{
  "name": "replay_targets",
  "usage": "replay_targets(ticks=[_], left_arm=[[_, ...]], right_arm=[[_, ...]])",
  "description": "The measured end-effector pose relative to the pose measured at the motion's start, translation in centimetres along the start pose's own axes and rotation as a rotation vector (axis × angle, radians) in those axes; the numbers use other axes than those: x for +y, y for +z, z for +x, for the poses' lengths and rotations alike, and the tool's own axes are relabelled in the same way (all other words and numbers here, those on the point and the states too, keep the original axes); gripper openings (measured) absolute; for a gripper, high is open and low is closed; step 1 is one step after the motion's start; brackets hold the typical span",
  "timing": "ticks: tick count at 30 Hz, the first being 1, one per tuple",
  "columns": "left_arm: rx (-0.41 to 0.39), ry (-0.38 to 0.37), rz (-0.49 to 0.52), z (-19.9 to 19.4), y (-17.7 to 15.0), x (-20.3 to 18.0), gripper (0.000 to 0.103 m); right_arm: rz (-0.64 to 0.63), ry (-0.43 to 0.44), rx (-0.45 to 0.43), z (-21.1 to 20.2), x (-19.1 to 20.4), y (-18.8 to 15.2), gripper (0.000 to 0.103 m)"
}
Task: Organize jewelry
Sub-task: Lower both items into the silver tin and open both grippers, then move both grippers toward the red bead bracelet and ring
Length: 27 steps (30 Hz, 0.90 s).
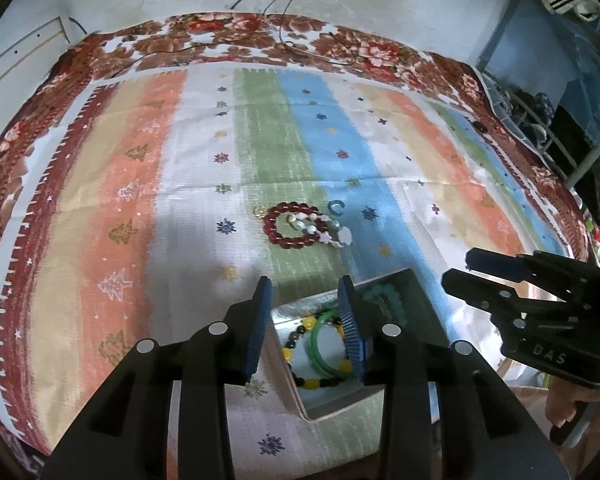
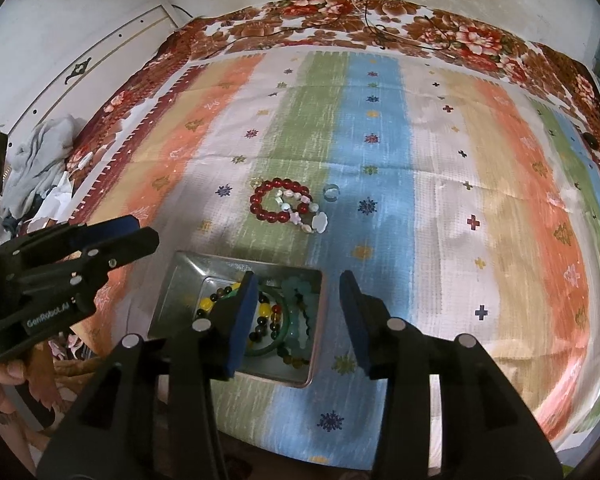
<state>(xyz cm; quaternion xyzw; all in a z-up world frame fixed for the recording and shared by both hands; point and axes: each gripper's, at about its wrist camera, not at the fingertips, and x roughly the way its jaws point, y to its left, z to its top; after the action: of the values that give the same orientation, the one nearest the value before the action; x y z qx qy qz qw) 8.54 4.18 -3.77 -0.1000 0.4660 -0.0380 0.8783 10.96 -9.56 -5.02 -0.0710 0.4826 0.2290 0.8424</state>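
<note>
**Remaining jewelry lies beyond the tin, ahead of both grippers**

The red bead bracelet rests on the striped cloth, touching a pale shell bracelet. A small ring lies just beside them. All three sit beyond the metal tin, which already holds several bracelets.

The right gripper hovers over the tin's right edge, jaws wide apart, holding nothing. The left gripper is likewise spread and unloaded. Judged from both views, neither is clearly nearer. No obstacle lies between.
</note>
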Motion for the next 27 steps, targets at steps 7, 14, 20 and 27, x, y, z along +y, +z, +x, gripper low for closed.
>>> replay_targets(ticks=[7,14,20,27], left_arm=[[0.021,0.074,0.014,1.6,1.5,1.2,0.034],[0.038,0.120,0.046,2.8,2.3,1.5,0.034],[0.051,0.184,0.090,4.3,2.9,1.3,0.037],[0.083,0.204,0.108,6.4,3.9,1.5,0.038]], right_arm=[[-0.006,-0.015,0.021,1.4,0.0,1.1,0.045],[-0.024,-0.033,0.043,3.0,-0.1,2.2,0.045],[0.023,-0.004,0.067,4.3,-1.3,3.2,0.046],[-0.009,-0.029,0.083,5.5,-1.0,3.8,0.051]])
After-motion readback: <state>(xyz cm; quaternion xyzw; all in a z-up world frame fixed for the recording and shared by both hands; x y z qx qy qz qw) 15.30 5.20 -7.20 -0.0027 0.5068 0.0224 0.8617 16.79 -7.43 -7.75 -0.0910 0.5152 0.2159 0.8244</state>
